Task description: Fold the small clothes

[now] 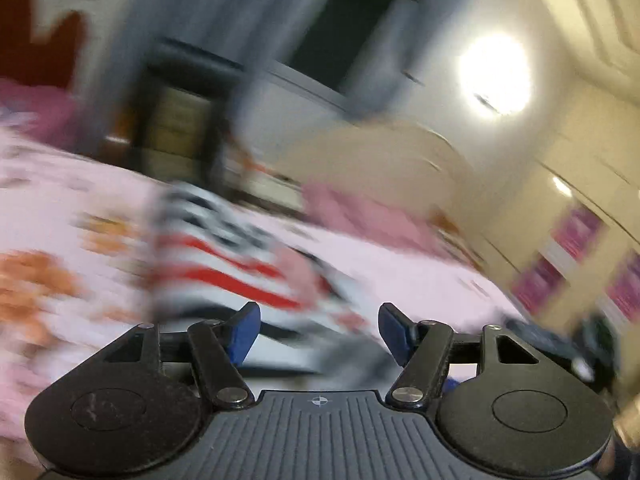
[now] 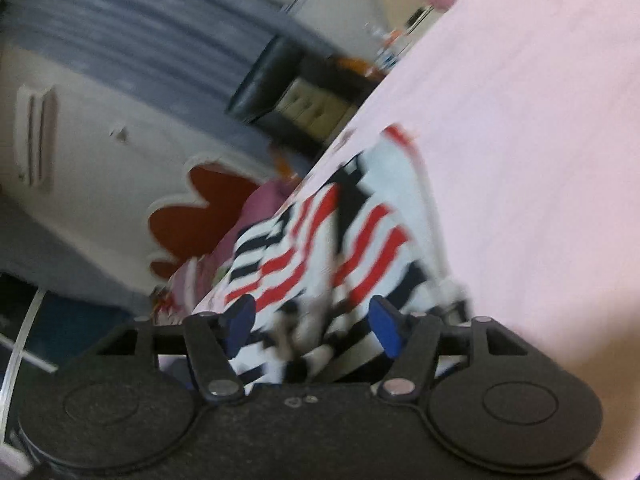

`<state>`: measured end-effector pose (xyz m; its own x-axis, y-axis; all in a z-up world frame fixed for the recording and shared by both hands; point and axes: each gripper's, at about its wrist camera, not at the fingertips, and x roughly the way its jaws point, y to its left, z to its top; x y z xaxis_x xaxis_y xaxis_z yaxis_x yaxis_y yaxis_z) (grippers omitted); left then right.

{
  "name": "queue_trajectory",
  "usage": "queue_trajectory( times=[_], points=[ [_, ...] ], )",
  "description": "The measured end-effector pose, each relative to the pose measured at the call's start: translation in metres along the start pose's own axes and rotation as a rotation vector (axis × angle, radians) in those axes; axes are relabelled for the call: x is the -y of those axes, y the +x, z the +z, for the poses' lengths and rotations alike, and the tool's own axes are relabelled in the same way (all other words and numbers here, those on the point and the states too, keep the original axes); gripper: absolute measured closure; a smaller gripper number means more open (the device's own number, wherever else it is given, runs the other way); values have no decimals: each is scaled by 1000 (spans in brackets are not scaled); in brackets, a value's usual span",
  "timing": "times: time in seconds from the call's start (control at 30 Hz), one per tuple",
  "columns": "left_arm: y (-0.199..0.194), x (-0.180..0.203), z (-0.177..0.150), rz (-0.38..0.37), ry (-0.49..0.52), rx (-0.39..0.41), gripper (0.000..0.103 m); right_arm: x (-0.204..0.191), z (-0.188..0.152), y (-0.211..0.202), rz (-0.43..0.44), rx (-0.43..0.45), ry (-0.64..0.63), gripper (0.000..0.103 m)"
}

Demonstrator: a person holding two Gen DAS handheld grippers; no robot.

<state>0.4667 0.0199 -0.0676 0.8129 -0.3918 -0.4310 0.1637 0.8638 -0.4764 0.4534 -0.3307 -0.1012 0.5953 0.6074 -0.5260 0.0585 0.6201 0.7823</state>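
Lying striped garment (image 2: 340,240) on pink sheet (image 2: 520,160); bare sheet beside it

Left claw (image 1: 319,330) gapes, blue pads empty, above the blurred red-and-navy striped white garment (image 1: 224,256) on the pink floral bedsheet (image 1: 60,208).

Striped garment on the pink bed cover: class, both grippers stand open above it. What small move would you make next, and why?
Probably bring the right gripper down onto the near edge of the striped garment and close on it. Both it and the left gripper are open with nothing between the pads, and the garment lies rumpled on the pink bed cover, not yet neatly folded.
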Motion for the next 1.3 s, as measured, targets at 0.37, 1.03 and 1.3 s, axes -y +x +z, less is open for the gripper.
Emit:
queue_trajectory(
  times=[0.37,1.03,1.3],
  points=[
    [25,-63,3,130,-55,-113,38,-3,12,74,20,-173,44,38],
    [110,-16,9,116,105,-150,38,-88,-19,22,-288,112,-757,80],
    [132,15,0,151,268,-211,38,-16,-5,34,-320,21,-508,76]
  ],
)
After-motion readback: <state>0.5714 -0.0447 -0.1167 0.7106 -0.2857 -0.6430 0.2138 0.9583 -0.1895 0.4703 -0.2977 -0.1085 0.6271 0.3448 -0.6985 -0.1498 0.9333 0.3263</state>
